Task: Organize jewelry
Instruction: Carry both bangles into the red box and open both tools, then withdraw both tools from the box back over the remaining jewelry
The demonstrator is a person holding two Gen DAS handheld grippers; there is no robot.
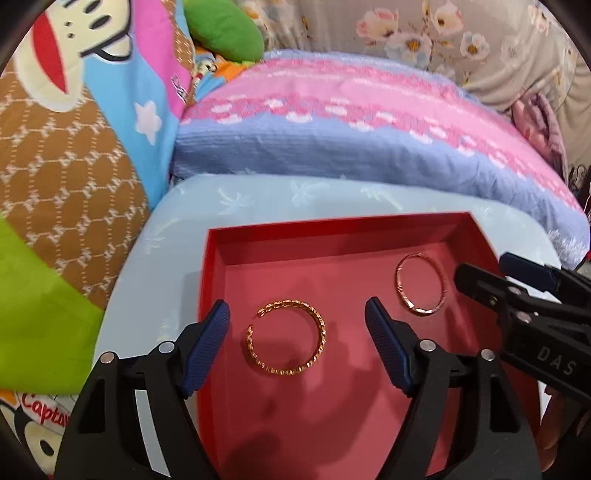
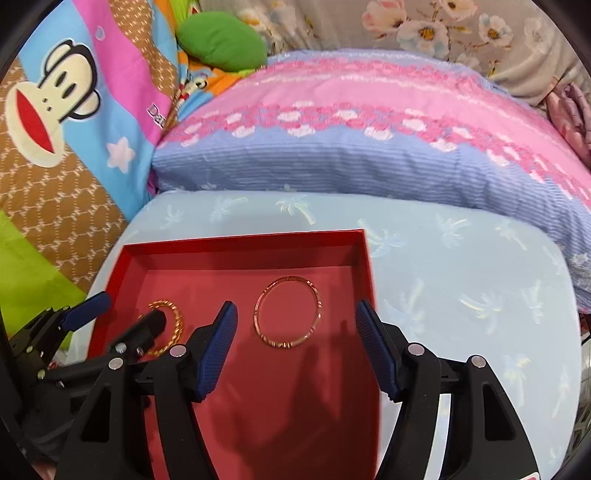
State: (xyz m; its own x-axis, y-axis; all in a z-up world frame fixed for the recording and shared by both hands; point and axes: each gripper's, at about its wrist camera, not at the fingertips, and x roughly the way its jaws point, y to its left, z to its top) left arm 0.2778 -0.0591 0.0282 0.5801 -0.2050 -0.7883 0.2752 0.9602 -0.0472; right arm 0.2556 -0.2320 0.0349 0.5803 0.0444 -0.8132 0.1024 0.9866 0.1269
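Observation:
A red open box (image 1: 334, 229) (image 2: 243, 240) rests on a pale blue cushion. Inside lie a gold twisted open bangle (image 1: 317, 325) on the left and a thin rose-gold bangle (image 1: 404, 301) on the right. My left gripper (image 1: 297, 349) is open, its fingers either side of the gold bangle, above it. My right gripper (image 2: 295, 339) is open and empty over the rose-gold bangle (image 2: 258, 317). The gold bangle (image 2: 177, 317) is partly hidden behind the left gripper (image 2: 122, 314) in the right wrist view. The right gripper (image 1: 484, 277) shows at the right in the left wrist view.
The pale blue cushion (image 1: 177, 236) (image 2: 461, 280) carries the box. A pink and lilac pillow (image 1: 351, 125) lies behind it. A cartoon-monkey blanket (image 1: 74, 110) is at left, a green plush (image 1: 225, 29) and floral fabric (image 1: 461, 40) at the back.

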